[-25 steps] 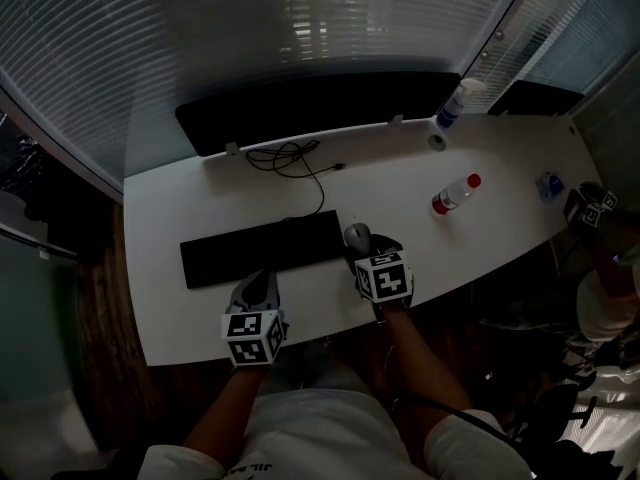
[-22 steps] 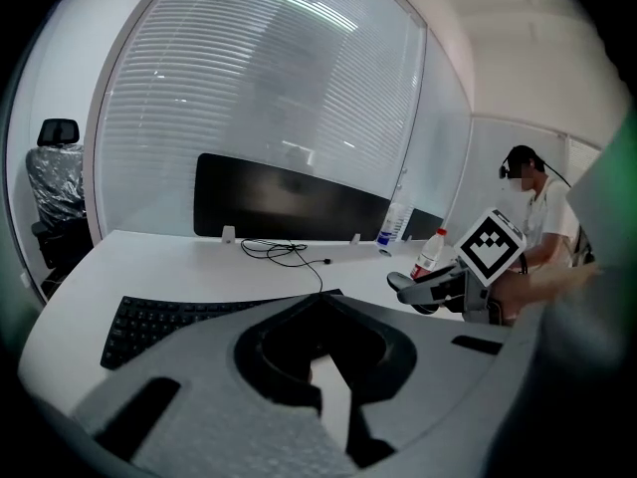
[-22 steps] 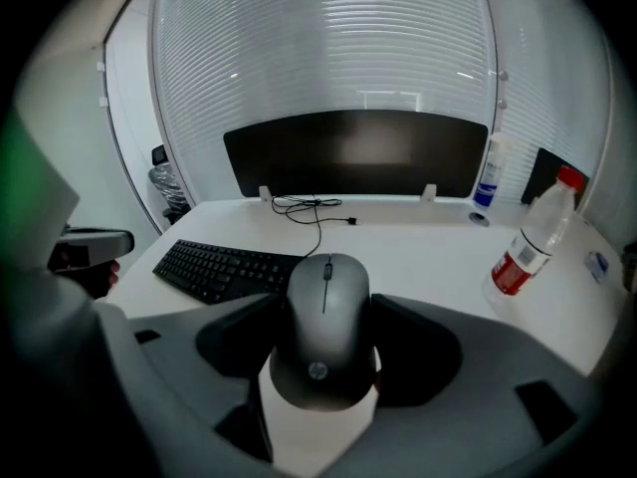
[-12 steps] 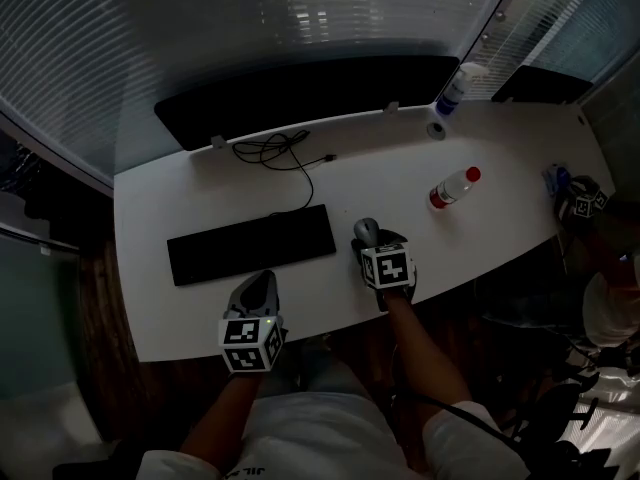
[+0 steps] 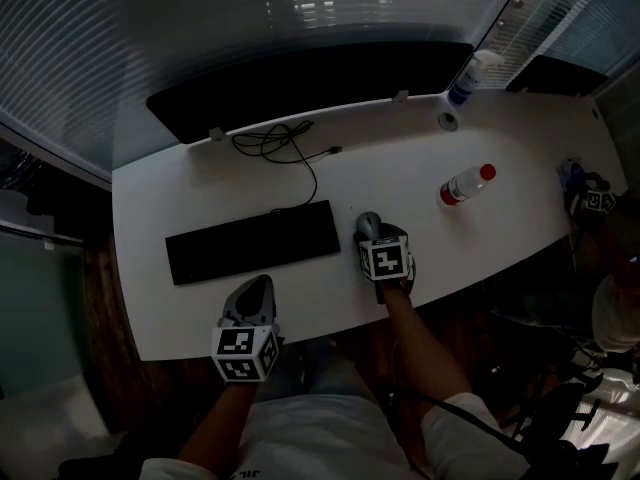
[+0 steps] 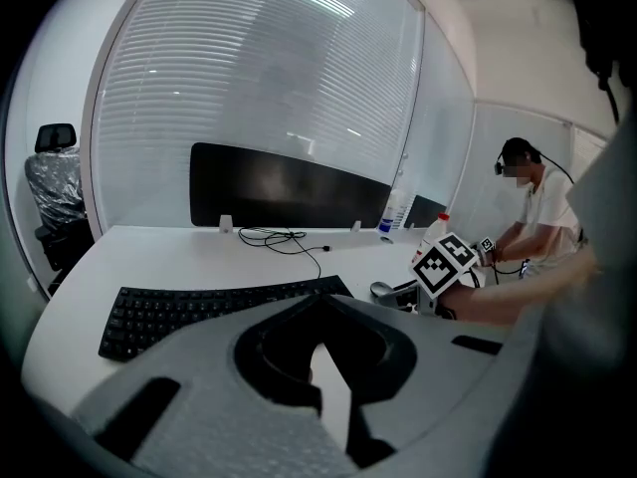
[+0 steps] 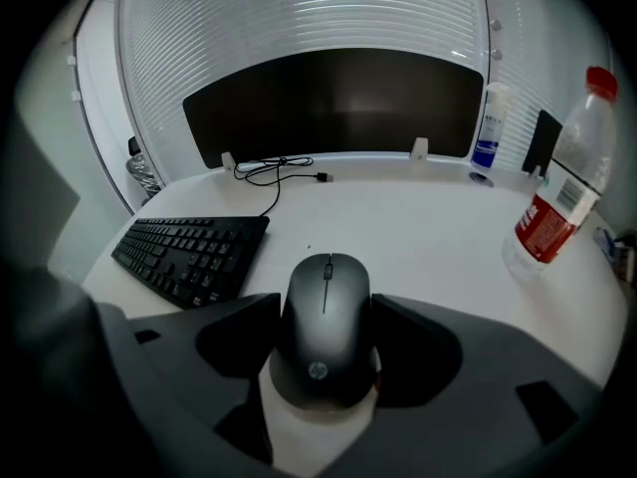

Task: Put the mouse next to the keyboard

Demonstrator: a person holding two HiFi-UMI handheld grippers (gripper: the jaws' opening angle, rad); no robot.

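My right gripper [image 7: 326, 305] has its jaws closed against both flanks of the mouse [image 7: 325, 352], low in the centre of the right gripper view and just right of the keyboard [image 7: 189, 252]. I judge the mouse light, rigid and smooth-shelled, so its narrow sides are the sound hold. The water bottle [image 7: 557, 192] stands well apart at right and the cable [image 7: 284, 170] lies far back, so nothing blocks the table [image 7: 428, 222]; my left gripper [image 6: 323, 302] is closed and empty.

Grey left gripper [image 5: 260, 284] and right gripper [image 5: 371, 232], black-and-white marker cubes [image 5: 243, 354], white short-sleeved shirt [image 5: 312, 450]
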